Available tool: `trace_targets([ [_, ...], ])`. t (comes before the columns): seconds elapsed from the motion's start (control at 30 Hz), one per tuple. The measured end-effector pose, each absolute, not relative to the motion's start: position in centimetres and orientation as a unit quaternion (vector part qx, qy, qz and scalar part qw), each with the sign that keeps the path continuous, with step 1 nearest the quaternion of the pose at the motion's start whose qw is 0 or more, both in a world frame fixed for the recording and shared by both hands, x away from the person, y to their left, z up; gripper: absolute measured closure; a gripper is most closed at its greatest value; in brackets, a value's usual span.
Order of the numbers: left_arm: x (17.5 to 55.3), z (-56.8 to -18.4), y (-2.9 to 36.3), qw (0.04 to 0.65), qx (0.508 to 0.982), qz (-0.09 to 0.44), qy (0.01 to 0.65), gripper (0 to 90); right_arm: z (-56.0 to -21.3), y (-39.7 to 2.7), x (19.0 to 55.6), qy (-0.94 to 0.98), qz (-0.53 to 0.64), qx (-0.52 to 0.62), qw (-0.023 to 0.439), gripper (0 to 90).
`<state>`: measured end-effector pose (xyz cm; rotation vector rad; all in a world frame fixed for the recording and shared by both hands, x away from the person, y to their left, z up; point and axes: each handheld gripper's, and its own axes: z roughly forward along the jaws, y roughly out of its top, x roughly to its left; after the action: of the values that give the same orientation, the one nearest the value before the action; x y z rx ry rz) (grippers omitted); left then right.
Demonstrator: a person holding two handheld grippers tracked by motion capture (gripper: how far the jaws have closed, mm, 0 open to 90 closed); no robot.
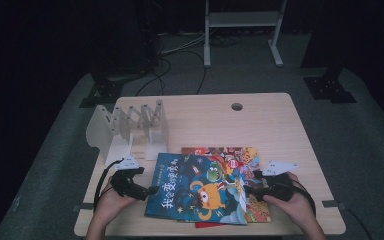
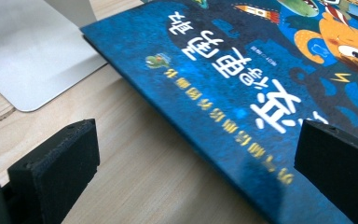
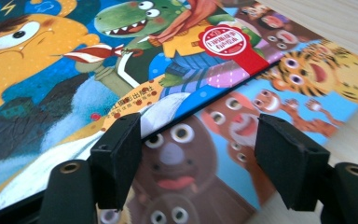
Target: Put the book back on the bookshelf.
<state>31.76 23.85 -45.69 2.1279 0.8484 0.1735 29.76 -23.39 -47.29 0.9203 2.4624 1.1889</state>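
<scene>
Blue book [image 1: 195,192]: high view, I see it lying on a second book [image 1: 252,205] near the table's [image 1: 265,115] front edge.
Rack [image 1: 130,127]: white, standing behind my left gripper [image 1: 150,191]; bare wood beyond.
Left gripper view: jaws released, straddling the blue book's [image 2: 242,79] edge; rack foot [image 2: 32,51] close by.
Right gripper view: right gripper's [image 3: 198,158] jaws apart over the lower book [image 3: 242,121], gripping nothing.

Two picture books [image 1: 200,192] stacked on one table [image 1: 260,120], one white folding rack [image 1: 127,127], two tools [image 1: 135,187]
</scene>
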Motion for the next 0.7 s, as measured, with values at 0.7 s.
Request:
trace_targets([
  [0.7, 32.3, -47.1, 24.5, 0.413, 0.839, 0.020, 0.354, 0.0, -47.4, -21.0, 29.4, 0.857, 0.417, 0.279, 0.117, 25.9],
])
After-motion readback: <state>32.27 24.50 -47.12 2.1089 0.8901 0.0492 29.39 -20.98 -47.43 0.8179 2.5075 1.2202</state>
